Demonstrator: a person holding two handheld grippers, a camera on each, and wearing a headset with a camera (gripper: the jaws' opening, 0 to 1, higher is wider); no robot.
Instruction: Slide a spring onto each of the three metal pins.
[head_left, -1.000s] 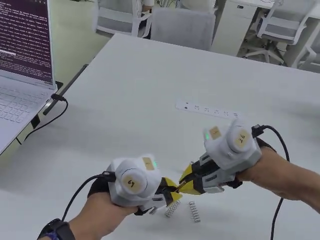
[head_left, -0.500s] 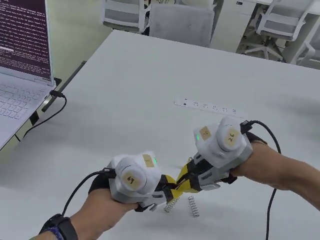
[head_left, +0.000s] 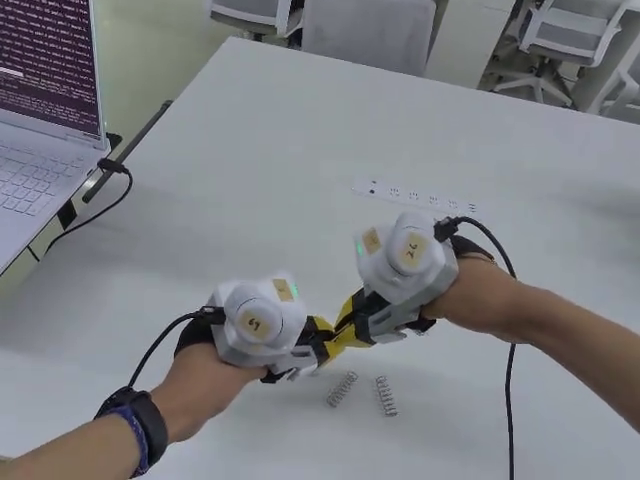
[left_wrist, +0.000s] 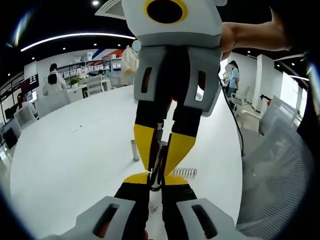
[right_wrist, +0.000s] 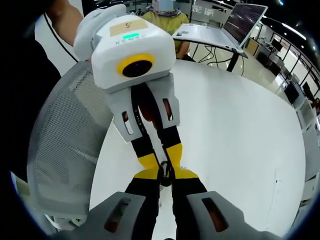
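My left gripper (head_left: 324, 346) and right gripper (head_left: 345, 326) meet tip to tip just above the white table (head_left: 260, 170). In the left gripper view my left gripper (left_wrist: 155, 181) is shut on the lower end of a thin metal pin (left_wrist: 159, 160). The right gripper (left_wrist: 159, 150) comes down from above, its yellow tips closed around a spring on that pin. In the right gripper view my right gripper (right_wrist: 165, 176) holds a dark round end against the left gripper (right_wrist: 161, 159). Two loose springs (head_left: 341, 388) (head_left: 386, 395) lie near the front edge. Another pin (left_wrist: 135, 150) stands upright on the table.
A white power strip (head_left: 420, 197) lies behind the grippers. An open laptop (head_left: 40, 90) stands at the left edge with a black cable (head_left: 100, 215) beside it. Office chairs (head_left: 365, 30) stand beyond the far edge. A spring (left_wrist: 185, 173) lies right of the jaws.
Both grippers, still tip to tip, have moved left and up, away from the two loose springs. The head view has shifted as well.
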